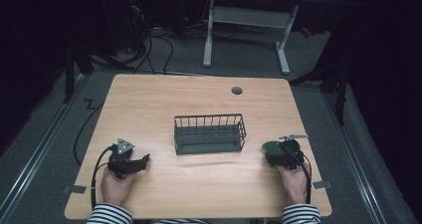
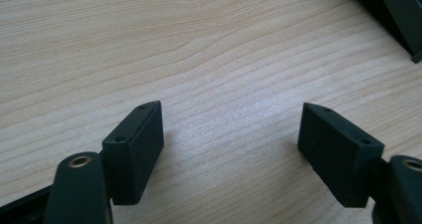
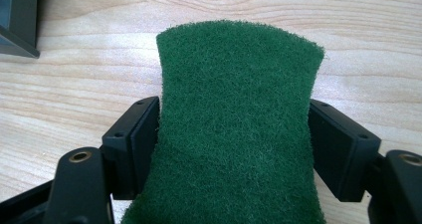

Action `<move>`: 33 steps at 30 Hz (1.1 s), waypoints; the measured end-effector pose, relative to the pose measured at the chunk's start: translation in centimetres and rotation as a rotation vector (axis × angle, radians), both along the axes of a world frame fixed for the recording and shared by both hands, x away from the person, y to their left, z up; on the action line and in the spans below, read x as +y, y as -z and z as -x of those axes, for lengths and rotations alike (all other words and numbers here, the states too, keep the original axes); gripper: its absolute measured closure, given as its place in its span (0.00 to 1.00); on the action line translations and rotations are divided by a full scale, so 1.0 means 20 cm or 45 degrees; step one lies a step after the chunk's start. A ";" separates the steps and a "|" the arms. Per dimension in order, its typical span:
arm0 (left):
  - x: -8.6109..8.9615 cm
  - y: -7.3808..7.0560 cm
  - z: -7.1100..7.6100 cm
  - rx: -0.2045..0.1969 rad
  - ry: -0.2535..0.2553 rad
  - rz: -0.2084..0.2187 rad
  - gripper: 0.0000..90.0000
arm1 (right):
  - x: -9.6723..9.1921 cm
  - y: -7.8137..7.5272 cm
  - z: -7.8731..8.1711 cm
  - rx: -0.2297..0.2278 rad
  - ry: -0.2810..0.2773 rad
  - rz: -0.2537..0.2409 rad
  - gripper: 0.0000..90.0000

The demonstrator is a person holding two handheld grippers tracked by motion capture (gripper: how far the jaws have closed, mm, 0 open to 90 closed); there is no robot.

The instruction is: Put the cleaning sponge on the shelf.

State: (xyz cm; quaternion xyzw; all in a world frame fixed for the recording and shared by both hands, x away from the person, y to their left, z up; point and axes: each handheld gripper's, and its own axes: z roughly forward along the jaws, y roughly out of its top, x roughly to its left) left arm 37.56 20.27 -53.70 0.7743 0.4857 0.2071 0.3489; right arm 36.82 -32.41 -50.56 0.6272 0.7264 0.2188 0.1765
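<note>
A green scouring pad [image 3: 234, 129] sits pinched between the jaws of my right gripper [image 3: 234, 144], its sides bowed inward by the squeeze. From above, the same pad [image 1: 269, 149] pokes out at the left of the right gripper [image 1: 283, 154], low over the table's right side. My left gripper [image 1: 133, 163] rests at the front left of the table, jaws spread wide over bare wood. In the left gripper view nothing lies between its fingers [image 2: 134, 149]. A dark wire basket [image 1: 209, 133] stands in the middle of the table, apart from both grippers.
The wooden table [image 1: 199, 99] has a round grey cable port [image 1: 237, 90] near its far edge. Another desk's white legs [image 1: 209, 35] stand on the floor beyond. A corner of the basket [image 3: 20, 20] shows at the upper left of the right gripper view.
</note>
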 end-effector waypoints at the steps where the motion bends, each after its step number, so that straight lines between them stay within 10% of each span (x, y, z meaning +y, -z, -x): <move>1: 0.00 0.00 0.00 0.000 0.000 0.000 0.30 | 0.00 0.00 0.00 0.005 0.007 -0.012 0.31; 33: 0.00 0.00 0.00 0.002 0.000 -0.001 0.29 | -0.07 -0.20 0.06 -0.125 -0.052 -0.081 0.33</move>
